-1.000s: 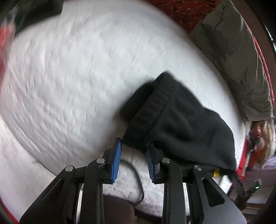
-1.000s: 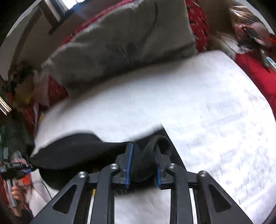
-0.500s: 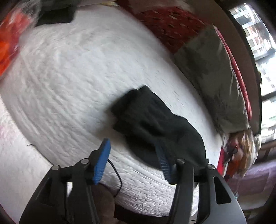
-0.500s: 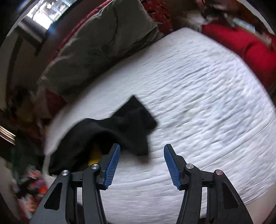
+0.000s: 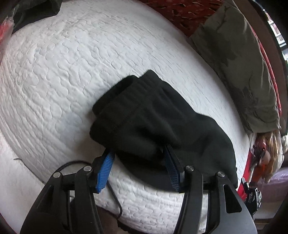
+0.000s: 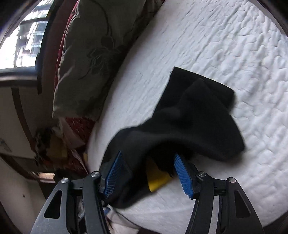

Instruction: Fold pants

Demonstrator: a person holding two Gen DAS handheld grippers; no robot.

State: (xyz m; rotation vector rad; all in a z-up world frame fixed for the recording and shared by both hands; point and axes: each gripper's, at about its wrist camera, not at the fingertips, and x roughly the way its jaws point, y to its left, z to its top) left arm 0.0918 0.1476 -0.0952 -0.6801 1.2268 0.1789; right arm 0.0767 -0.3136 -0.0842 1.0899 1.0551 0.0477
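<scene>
The black pants (image 5: 158,122) lie bunched in a loose heap on the white quilted mattress (image 5: 54,75), ribbed waistband toward the far side. My left gripper (image 5: 137,162) stands open at the heap's near edge; cloth lies between its blue pads without being pressed. In the right wrist view the pants (image 6: 194,118) drape toward my right gripper (image 6: 147,173), whose jaws are opening. Black cloth hangs between them and over the left pad (image 6: 113,177), and nothing is pinched. A yellow piece (image 6: 158,180) shows under the fabric.
An olive flowered pillow (image 5: 243,72) (image 6: 93,54) lies along the mattress's far side over a red patterned cover (image 5: 180,12). Dark clothing (image 5: 32,10) sits at the far left corner. A black cable (image 5: 115,194) hangs over the near edge. Clutter (image 5: 264,156) stands beside the bed.
Both grippers were pinching the pants' edge; both have let go and stand wide. The pants dropped onto the mattress. Both grippers backed off, then came close again, and the right view has rolled.
</scene>
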